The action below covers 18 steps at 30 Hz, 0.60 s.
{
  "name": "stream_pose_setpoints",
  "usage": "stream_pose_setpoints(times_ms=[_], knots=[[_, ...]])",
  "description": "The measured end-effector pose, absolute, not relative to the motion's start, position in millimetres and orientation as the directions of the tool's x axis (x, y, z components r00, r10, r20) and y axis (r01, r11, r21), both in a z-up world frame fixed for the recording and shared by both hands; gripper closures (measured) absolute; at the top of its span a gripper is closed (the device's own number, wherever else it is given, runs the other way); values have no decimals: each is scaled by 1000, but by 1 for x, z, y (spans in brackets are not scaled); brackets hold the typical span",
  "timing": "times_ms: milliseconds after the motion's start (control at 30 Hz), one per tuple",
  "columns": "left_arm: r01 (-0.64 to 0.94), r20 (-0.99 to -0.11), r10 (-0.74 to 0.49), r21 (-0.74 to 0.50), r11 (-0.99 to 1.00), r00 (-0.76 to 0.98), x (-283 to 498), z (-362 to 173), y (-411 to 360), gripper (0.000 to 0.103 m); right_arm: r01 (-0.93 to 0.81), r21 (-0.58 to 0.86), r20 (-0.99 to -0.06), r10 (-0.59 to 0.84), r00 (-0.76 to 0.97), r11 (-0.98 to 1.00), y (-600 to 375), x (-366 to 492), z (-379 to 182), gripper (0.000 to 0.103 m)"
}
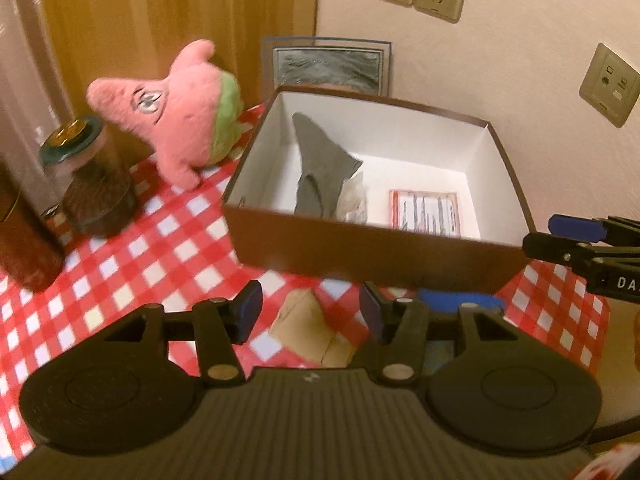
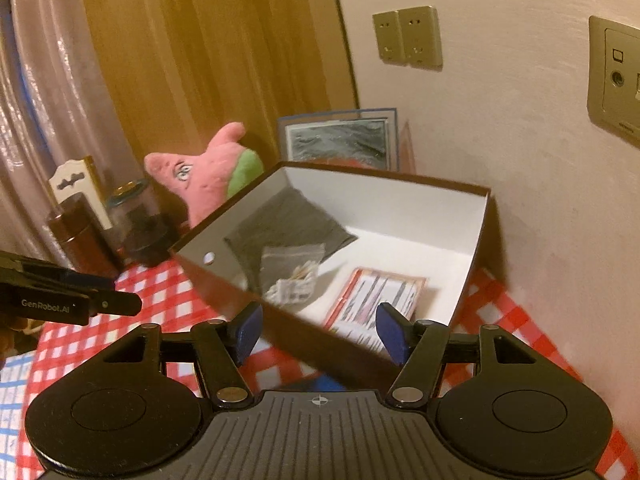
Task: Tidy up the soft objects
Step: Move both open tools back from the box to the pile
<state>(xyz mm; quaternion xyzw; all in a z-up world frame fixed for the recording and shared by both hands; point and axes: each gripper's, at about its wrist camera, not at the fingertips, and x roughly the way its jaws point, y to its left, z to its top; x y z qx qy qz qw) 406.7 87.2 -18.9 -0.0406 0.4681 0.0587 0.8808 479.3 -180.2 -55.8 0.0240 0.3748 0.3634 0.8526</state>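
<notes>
The left claw (image 1: 310, 314) is open, and nothing is between its 2 blue pads (image 1: 249, 312). It hangs over the red and white cloth (image 1: 160, 240), just in front of the box (image 1: 360, 252). A bit of tan paper (image 1: 308, 332) lies on the cloth under it.

The right claw (image 2: 320, 330) is open too, with nothing in it. It hangs over the near edge of the box (image 2: 224, 284).

The box is brown outside and white inside. In it lie a grey cloth (image 1: 324, 168), a small clear bag (image 1: 354, 200) and a card (image 1: 424, 212) with a red edge. The grey cloth leans on the left wall of the box.

A pink toy (image 1: 180, 120) with a green part stands on the cloth to the left of the box, very close to it. Left of the toy is a jar (image 1: 92, 184) with a dark lid. A picture (image 1: 328, 66) leans on the wall behind the box.
</notes>
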Motion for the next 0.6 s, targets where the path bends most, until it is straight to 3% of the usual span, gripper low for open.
stream_pose_setpoints(times_ms=[600], knots=[[-232,-859,89,-36,972,505,308,-32,93,52,-621,337,-662,647,379,708,-180,397,-68,40]])
